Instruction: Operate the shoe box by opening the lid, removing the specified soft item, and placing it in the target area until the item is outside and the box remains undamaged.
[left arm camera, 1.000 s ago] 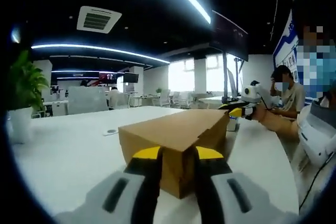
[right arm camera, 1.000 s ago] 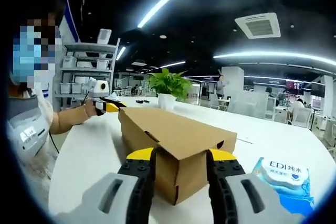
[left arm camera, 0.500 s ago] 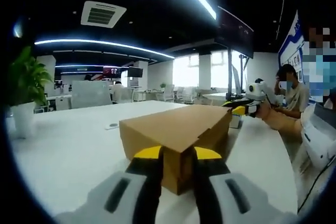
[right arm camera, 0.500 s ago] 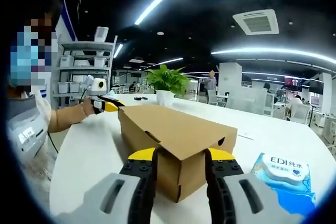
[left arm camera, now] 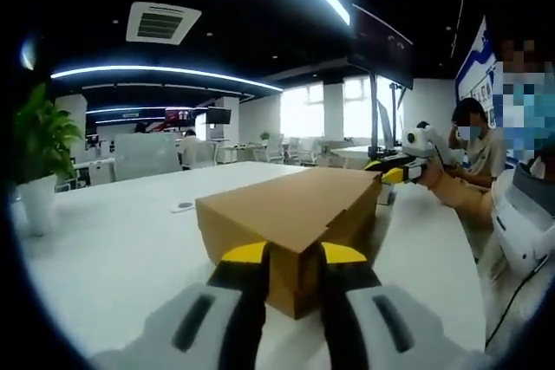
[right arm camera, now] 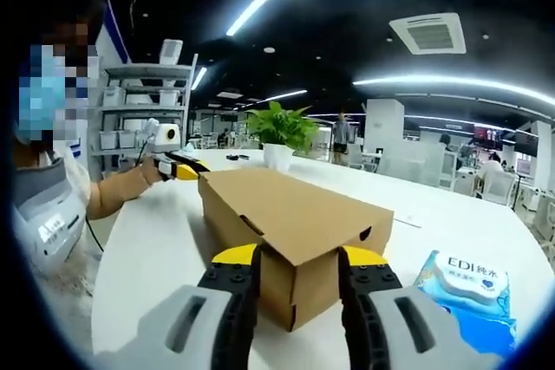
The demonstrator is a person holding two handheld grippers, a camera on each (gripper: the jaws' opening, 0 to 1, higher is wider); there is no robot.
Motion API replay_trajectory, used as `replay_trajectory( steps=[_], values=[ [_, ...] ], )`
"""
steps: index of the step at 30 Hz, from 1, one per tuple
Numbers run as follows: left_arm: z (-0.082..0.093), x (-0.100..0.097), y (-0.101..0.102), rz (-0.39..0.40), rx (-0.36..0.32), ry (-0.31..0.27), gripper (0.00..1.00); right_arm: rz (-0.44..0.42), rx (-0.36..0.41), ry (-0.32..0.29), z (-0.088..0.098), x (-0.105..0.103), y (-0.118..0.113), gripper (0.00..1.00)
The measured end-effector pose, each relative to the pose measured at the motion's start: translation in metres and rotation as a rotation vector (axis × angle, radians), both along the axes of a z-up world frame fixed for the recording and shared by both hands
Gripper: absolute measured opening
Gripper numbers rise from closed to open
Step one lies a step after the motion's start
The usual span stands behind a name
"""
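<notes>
Cardboard: the shoe box (left arm camera: 286, 223) sits lid-down-shut on the white table (left arm camera: 113, 257).
Left gripper (left arm camera: 293, 259): jaws clamp one box corner.
Right gripper (right arm camera: 297, 263): jaws clamp the opposite corner.
Risk: squeezing harder could crease a corner; uneven lifting could tear the lid.

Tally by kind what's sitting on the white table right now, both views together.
Cardboard shoe box, lid closed: 1
Blue wet-wipe pack: 1
Potted plant: 1
Small flat item, too small to identify: 1
Total: 4
</notes>
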State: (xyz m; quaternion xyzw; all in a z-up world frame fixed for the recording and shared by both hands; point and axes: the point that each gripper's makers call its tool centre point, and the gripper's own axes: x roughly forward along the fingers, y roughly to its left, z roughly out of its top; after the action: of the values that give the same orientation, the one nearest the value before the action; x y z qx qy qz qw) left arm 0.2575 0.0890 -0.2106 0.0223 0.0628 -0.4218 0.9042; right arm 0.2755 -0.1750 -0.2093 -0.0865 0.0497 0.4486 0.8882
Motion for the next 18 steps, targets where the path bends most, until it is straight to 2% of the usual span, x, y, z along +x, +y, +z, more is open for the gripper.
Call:
replay_trajectory(
  steps=[18],
  values=[
    [0.0,-0.021,-0.001,-0.056,0.016,0.062,0.21,0.046,-0.065,0.013,0.001,-0.02,-0.002,0.35]
  ],
)
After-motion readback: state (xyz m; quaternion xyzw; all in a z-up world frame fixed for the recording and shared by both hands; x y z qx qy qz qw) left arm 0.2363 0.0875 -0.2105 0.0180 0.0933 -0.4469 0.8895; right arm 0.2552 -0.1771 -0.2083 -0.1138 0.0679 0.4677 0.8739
